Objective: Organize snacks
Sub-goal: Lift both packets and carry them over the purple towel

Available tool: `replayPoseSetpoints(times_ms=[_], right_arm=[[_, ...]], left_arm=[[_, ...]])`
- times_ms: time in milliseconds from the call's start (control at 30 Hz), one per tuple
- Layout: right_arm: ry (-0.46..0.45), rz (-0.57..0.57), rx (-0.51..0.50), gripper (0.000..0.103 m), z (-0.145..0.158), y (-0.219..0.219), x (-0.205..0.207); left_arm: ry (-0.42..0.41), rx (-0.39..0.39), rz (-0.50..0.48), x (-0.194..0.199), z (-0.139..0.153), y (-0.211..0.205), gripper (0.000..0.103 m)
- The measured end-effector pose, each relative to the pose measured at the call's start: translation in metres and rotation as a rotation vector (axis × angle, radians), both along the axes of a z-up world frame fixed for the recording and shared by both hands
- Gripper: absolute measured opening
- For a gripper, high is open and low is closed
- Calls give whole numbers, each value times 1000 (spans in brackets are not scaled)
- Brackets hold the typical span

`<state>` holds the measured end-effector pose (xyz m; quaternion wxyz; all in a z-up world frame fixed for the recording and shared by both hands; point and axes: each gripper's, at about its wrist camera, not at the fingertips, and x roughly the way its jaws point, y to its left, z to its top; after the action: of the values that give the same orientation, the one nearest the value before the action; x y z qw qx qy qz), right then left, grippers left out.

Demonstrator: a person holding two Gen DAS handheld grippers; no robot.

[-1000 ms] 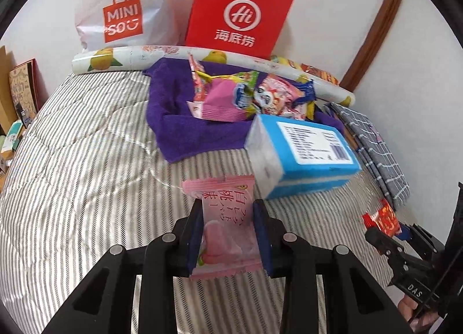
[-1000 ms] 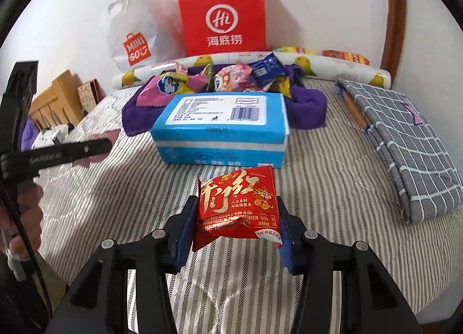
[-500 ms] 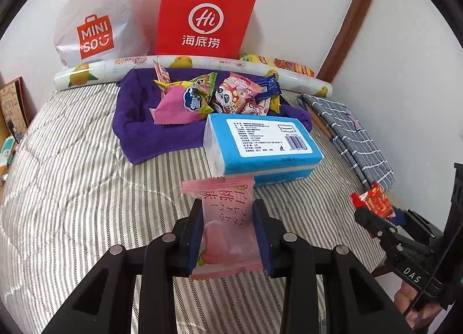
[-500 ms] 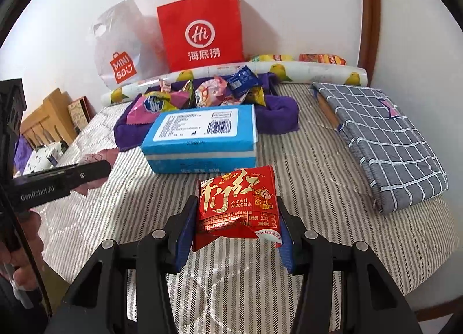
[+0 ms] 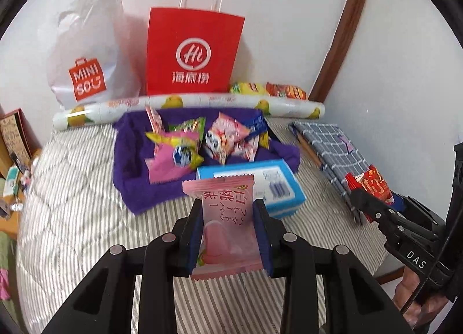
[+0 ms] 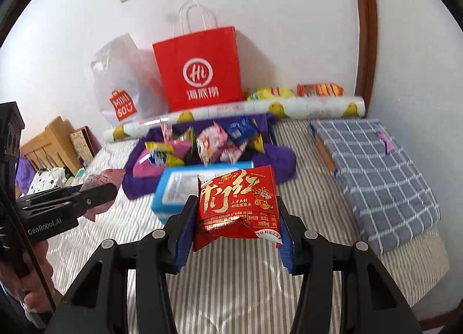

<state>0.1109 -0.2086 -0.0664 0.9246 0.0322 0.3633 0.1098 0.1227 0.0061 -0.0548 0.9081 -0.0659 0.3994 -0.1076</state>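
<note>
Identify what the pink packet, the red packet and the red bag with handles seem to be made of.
Pink packet: likely matte plastic film, with a serrated end.
Red packet: glossy film, perhaps foil-lined; it creases sharply and shines.
Red bag: apparently stiff matte paper with crisp folded edges and white twisted-cord handles.

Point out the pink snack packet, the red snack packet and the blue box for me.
pink snack packet [image 5: 225, 226], left wrist view, middle of the wrapper.
red snack packet [image 6: 238, 206], right wrist view, centre of the printed front.
blue box [image 5: 282, 186], left wrist view, white label on top.
</note>
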Motion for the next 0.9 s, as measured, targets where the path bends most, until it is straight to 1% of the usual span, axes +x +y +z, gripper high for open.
replayPoseSetpoints(times_ms=[267, 433, 567, 667, 900], right_arm=[[-46, 24, 9, 49, 26, 14, 32], [-72, 38, 11, 49, 36, 22, 53], [-75, 47, 8, 49, 36, 28, 74], [-68, 52, 15, 49, 31, 30, 89], [-70, 49, 9, 49, 19, 35, 126]], left_arm=[[-30, -10, 22, 24, 22, 11, 32], [-43, -11, 47, 40, 27, 19, 32], [-58, -32, 72, 57, 25, 27, 32], [-65, -31, 96, 70, 22, 32, 32], [-76, -88, 118, 101, 11, 45, 32]])
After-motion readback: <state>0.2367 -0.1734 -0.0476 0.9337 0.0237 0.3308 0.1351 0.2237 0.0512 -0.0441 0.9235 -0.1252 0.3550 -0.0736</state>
